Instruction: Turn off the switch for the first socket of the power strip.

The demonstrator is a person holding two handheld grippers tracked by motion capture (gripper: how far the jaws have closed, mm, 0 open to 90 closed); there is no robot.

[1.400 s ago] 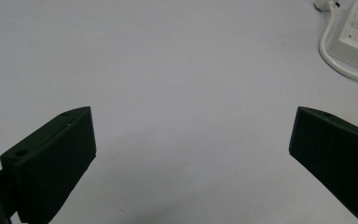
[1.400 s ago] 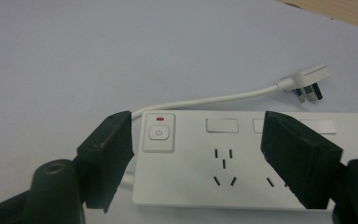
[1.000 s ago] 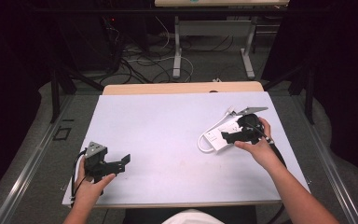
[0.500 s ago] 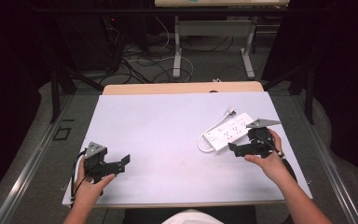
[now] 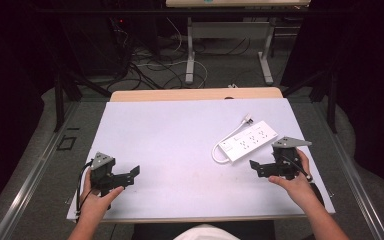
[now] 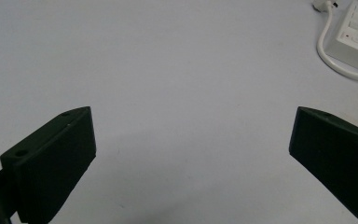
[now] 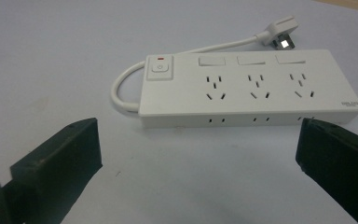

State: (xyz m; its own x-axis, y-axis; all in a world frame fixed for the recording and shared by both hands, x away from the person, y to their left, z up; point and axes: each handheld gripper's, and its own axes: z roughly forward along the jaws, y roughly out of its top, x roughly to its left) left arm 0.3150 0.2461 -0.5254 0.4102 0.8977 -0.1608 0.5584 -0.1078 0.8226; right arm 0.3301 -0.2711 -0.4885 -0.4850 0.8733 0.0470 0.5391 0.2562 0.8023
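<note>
White tabletop [image 5: 180, 135] bears a rigid, light power strip [image 5: 248, 140], best pinched across its long sides by the spread right gripper [image 5: 255, 167].

In your left gripper view the power strip [image 6: 357, 38] runs off the top right corner — you see just its switch end and the loop of its cord [image 6: 332, 56], while the plug [image 6: 325, 4] is clipped by the top edge. The left gripper [image 6: 191, 140] itself is cut by the bottom edge, and its right jaw leaves the frame at the right. In your right gripper view the right gripper [image 7: 198, 154] is cropped the same way, and the grey lettering [image 7: 350, 104] on the strip is too small to read. From the high view your forearms leave at the bottom edge, and the sockets [image 5: 250, 139] are mere specks — no telling their shape.
</note>
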